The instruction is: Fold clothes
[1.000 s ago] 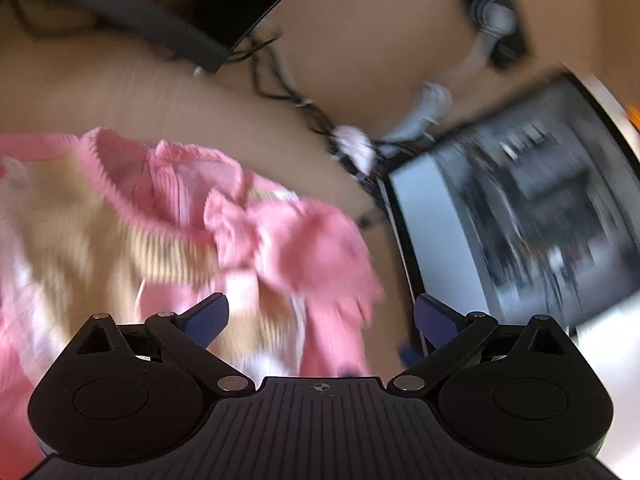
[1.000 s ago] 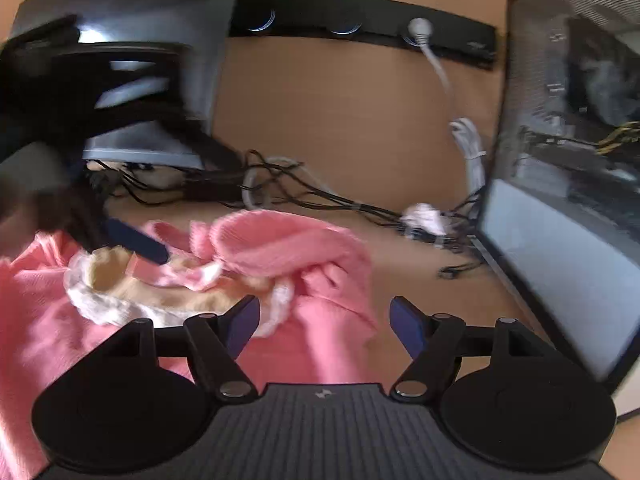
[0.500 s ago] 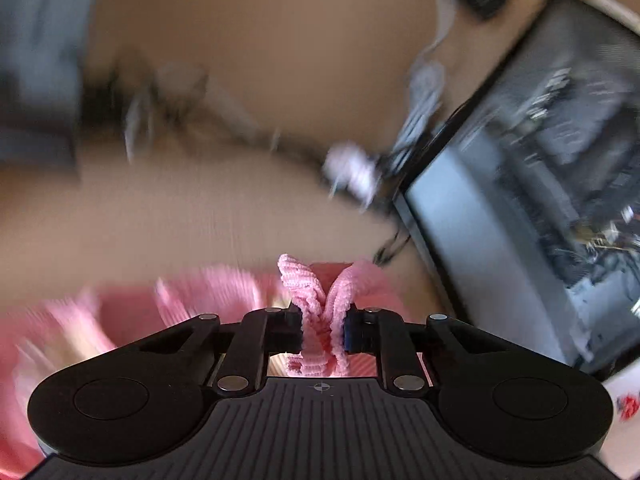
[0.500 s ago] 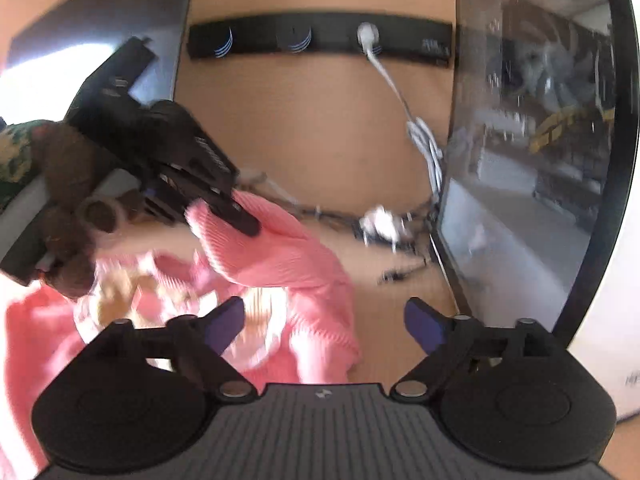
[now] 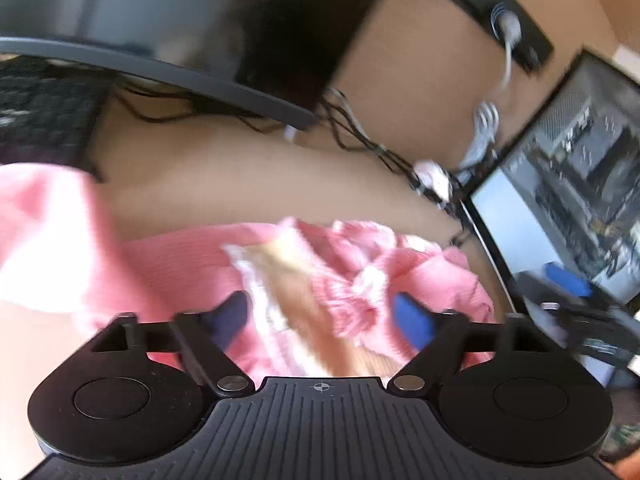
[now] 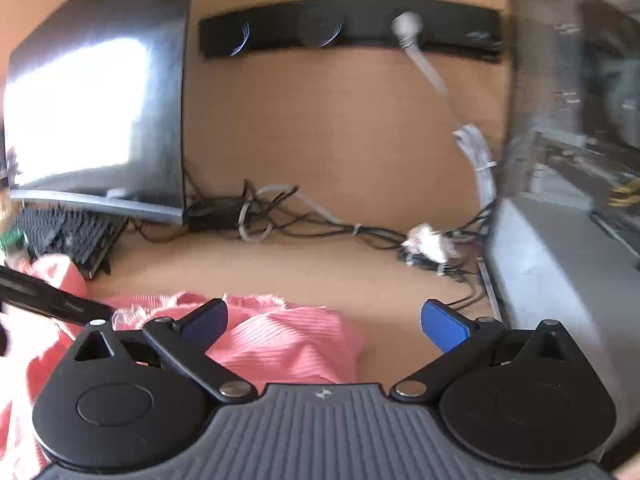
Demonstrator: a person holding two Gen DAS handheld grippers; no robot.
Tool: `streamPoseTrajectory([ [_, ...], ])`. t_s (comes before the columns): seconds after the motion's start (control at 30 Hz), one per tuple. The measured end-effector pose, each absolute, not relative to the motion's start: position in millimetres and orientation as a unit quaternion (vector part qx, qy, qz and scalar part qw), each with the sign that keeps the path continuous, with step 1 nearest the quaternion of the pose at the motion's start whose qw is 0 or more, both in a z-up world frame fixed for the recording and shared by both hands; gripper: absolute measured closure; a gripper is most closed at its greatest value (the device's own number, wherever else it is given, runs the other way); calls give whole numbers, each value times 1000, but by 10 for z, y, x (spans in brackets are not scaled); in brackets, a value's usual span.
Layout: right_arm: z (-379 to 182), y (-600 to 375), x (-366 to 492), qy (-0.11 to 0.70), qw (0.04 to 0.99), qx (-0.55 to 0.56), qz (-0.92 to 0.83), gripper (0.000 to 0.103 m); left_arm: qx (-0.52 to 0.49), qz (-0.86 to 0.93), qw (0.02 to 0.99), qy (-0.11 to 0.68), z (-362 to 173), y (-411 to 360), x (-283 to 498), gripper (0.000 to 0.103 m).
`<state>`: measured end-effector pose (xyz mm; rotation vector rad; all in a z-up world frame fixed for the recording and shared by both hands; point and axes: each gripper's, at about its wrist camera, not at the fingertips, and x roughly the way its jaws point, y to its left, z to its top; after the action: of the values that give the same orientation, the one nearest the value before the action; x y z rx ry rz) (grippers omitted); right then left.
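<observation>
A pink knitted garment point(image 5: 192, 264) with a cream and white panel lies bunched on the tan desk. My left gripper point(image 5: 324, 316) is open just above it, with nothing between the blue pads. In the right wrist view the garment point(image 6: 280, 340) lies under my open, empty right gripper point(image 6: 324, 322), mostly toward its left pad. The left gripper shows at the left edge of the right wrist view point(image 6: 48, 300). The right gripper shows at the right edge of the left wrist view point(image 5: 580, 308).
A monitor point(image 6: 100, 112) and black keyboard point(image 6: 64, 236) stand at the back left. A tangle of cables point(image 6: 304, 220) runs along the back wall under a black power strip point(image 6: 348, 28). A glass-sided computer case point(image 6: 572, 160) stands on the right.
My left gripper had shut on a fold of pink fabric half a second ago; it has now opened and the fabric lies back on the desk. The right gripper stayed open and dropped lower.
</observation>
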<state>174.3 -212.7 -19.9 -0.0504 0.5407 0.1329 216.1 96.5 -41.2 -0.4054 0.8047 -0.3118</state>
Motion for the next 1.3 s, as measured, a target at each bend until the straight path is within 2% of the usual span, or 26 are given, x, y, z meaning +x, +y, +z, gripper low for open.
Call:
streamPoseTrajectory([
  [0.13, -674, -1820, 2177, 343, 933, -63, 82, 0, -244, -100, 878, 400, -490, 1309, 2008, 10],
  [0.27, -912, -1796, 2408, 370, 925, -62, 69, 0, -306, -28, 868, 391, -576, 1684, 1848, 9],
  [0.53, -948, -1680, 2584, 334, 930, -151, -4, 0, -393, 78, 843, 359, -796, 2194, 1892, 9],
  [0.73, -665, -1832, 2289, 323, 940, -106, 20, 0, -403, 98, 850, 325, -913, 2222, 2074, 11],
  [0.77, -638, -1824, 2218, 325, 940, -101, 32, 0, -393, 107, 856, 319, -911, 2217, 2120, 15],
  [0.83, -606, -1816, 2101, 334, 937, -94, 47, 0, -378, 125, 864, 310, -925, 2196, 2234, 39],
  [0.9, -580, -1833, 2019, 341, 935, -83, 53, 0, -358, 137, 870, 311, -953, 2213, 2346, 93],
  [0.97, -545, -1879, 1954, 343, 935, -73, 54, 0, -315, 134, 891, 300, -863, 2177, 2382, 95],
  [1.13, -492, -2038, 1729, 339, 936, -35, 85, 0, -140, 65, 963, 220, -257, 1630, 2287, 97],
  [1.3, -664, -2053, 1609, 363, 924, -22, 113, 0, -103, -27, 978, 181, 78, 956, 2262, 97],
])
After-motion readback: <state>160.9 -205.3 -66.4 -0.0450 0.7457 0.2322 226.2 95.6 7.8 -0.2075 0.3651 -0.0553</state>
